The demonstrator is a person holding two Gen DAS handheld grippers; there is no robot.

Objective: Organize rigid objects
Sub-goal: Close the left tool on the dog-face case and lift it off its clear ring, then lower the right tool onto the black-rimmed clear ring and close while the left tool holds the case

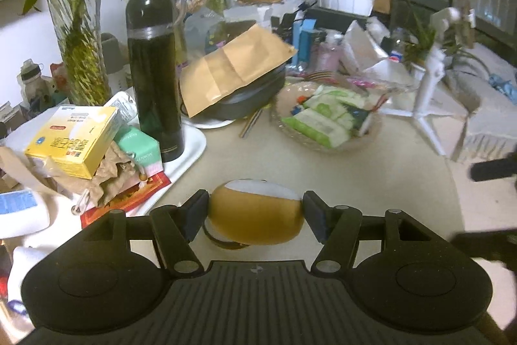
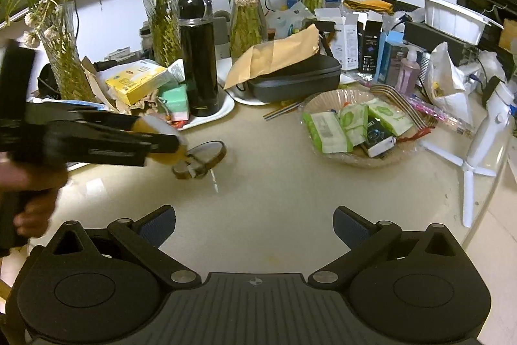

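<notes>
Yellow jar (image 1: 255, 215) sits clamped between left gripper (image 1: 255, 217) pads, lifted over the table (image 1: 323, 170). Risk: rounded sides could slip from the pads, dropping onto the round lid (image 2: 206, 152) below. Amber body, white top, smooth. Right gripper (image 2: 255, 227) gapes, nothing between.
</notes>
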